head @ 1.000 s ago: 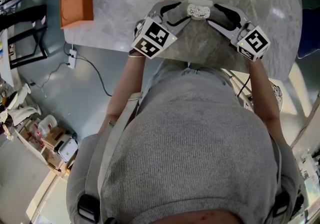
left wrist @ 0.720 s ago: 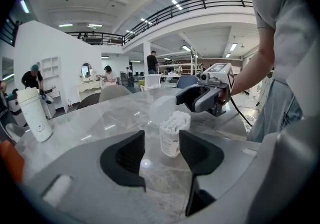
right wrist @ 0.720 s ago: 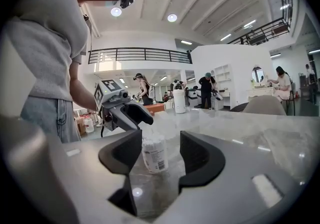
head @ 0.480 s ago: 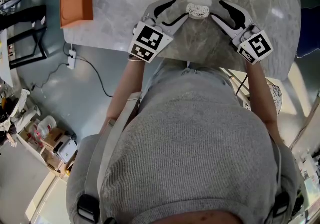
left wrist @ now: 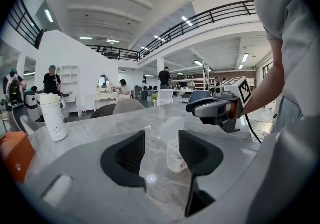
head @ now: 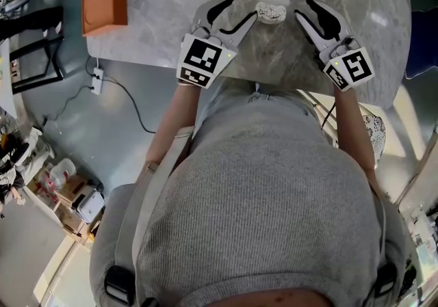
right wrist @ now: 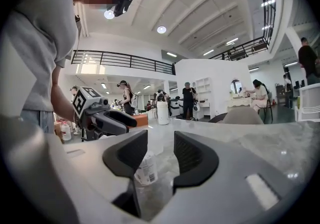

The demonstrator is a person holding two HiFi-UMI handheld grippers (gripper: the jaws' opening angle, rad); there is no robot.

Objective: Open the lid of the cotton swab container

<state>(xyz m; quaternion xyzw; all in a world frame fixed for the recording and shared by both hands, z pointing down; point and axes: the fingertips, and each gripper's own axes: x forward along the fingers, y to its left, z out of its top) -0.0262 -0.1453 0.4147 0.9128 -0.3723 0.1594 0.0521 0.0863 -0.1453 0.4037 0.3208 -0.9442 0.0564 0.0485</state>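
wear: grey ribbed knit top (head: pixel 274 182), short sleeves | harness straps (head: pixel 156 186) grey, buckles (head: pixel 120 285) black | left hand-held gripper (head: pixel 236 13), right hand-held gripper (head: pixel 310 16): pale grey shells, black pads, black-and-white marker cubes (head: pixel 202 59) at the end farthest from the tabletop (head: pixel 171 18) | black cable (head: pixel 333 115) hanging off the right one

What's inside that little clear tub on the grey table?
Seen from above, the tub is packed with white cotton swab tips. From the side its label and cloudy wall hide the sticks below.
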